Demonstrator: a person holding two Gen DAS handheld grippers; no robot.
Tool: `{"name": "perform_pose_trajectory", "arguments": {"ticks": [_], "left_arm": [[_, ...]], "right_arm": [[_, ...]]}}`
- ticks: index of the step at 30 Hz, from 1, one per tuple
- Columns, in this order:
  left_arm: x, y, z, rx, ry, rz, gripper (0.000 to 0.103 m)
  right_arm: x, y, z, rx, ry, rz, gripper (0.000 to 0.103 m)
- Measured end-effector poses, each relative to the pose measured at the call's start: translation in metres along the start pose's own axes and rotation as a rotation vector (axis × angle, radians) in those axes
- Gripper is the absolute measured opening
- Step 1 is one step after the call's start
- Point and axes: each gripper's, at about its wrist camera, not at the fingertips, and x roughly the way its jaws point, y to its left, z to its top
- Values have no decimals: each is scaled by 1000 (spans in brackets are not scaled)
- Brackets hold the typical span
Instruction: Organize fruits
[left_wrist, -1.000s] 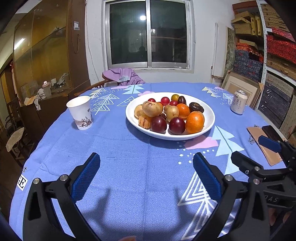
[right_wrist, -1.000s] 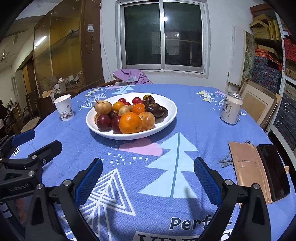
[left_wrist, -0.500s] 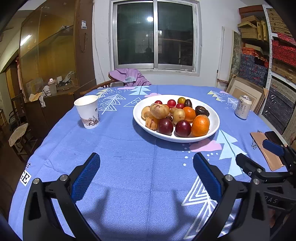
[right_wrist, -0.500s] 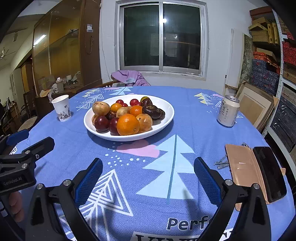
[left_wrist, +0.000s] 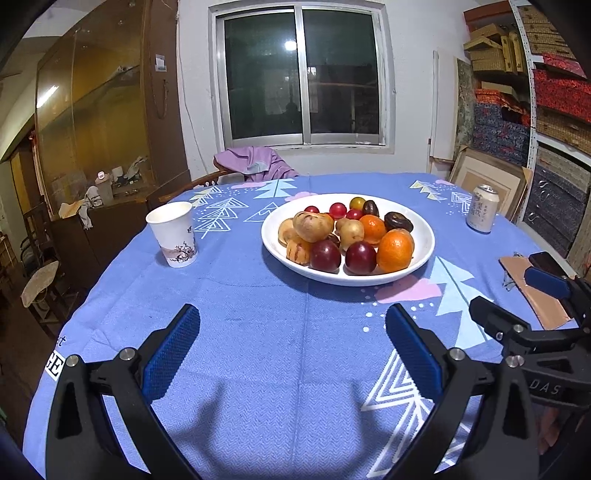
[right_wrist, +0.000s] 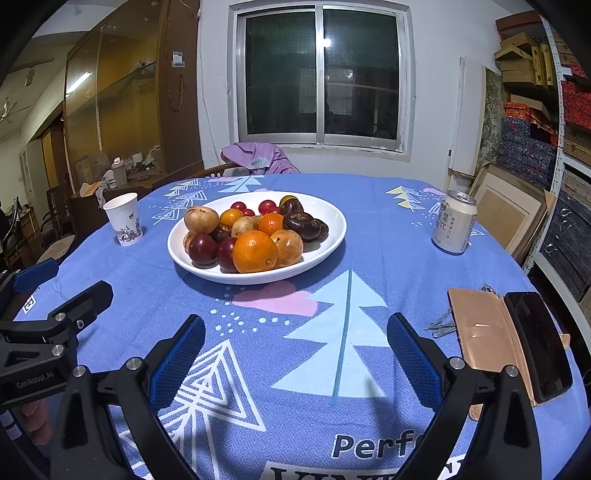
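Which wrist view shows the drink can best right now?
The right wrist view: the can appears large, with its label characters visible. In the left wrist view the can is smaller, out toward the right edge.

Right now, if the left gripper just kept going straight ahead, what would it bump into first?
Probably the white bowl of fruit. The left gripper hangs open over bare blue tablecloth, aimed roughly at the bowl's near rim. Depth is hard to judge; tilted lower, it would touch cloth first.
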Motion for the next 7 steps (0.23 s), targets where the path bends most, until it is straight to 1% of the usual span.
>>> {"name": "perform_pose_trajectory", "arguments": {"ticks": [4,7], "left_arm": [[-2,0,1,3,-11,11,99],[-1,1,0,-2,-1,1,99]], "right_arm": [[0,0,0,3,1,0,100],[0,-1,0,4,1,0,100]]}}
